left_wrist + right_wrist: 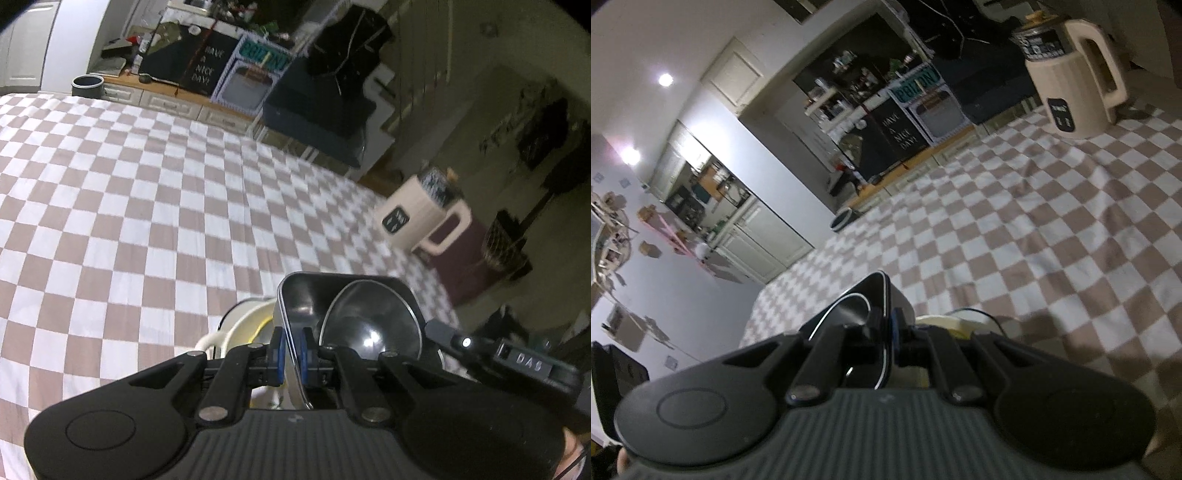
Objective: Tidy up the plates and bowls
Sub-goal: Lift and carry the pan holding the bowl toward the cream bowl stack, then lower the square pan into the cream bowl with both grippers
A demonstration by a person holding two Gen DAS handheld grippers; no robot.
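Both grippers are on one dark rectangular metal tray (295, 295), one at each side wall! The left gripper (291, 350) has its jaws pinched narrow on the tray's left wall, blue pads either side of the rim. The right gripper (886, 332) grips the opposite wall, jaws squeezed tight on that thin edge. Inside the tray, one shiny round steel bowl (369, 325), tilted against the far wall. Just beside the tray, on the left gripper's side, one cream-coloured dish (247, 321) with a yellow inner band; whether it touches the tray, hard to say. All this over the pink-and-white checked surface (129, 203). One cream kettle (1071, 81) stands far off, one grey cup (86, 85) at the far edge.
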